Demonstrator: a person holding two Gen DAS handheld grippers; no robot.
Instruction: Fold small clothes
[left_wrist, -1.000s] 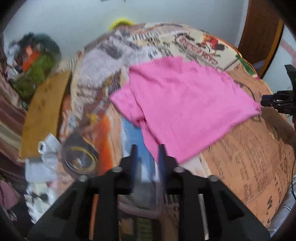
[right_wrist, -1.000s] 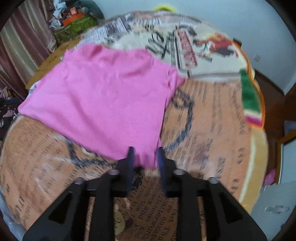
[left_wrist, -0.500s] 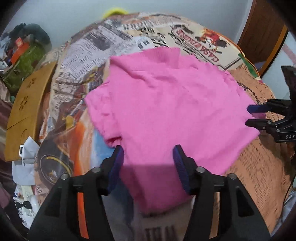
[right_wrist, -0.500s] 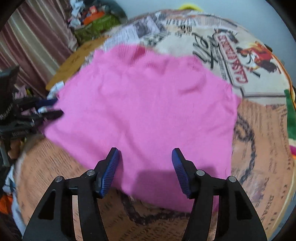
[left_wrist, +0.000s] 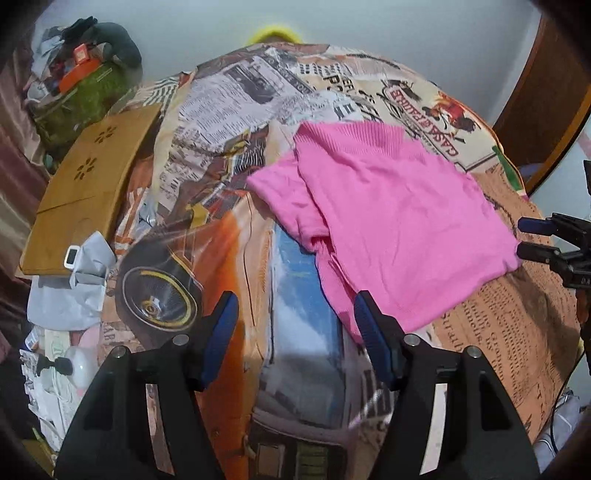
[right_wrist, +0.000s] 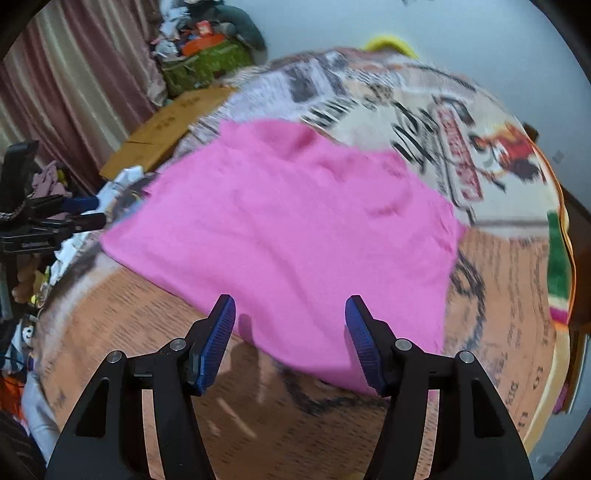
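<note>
1. Pink top (left_wrist: 391, 221) lies flat on the printed blanket (left_wrist: 229, 236).
2. Left gripper (left_wrist: 295, 325): jaws, just opened wide, empty; garment's near edge beside its right finger.
3. Right gripper (right_wrist: 290, 328): jaws, just opened, empty above the hem.

We see a pink top (left_wrist: 391, 221) of matt knit cloth, ribbed at its far hem, on a soft printed blanket (left_wrist: 229, 122). Our fingers (right_wrist: 216, 343) wear ridged blue rubbery pads on matt black plastic with small metal pins. The board (left_wrist: 92, 184) looks like smooth wood.
</note>
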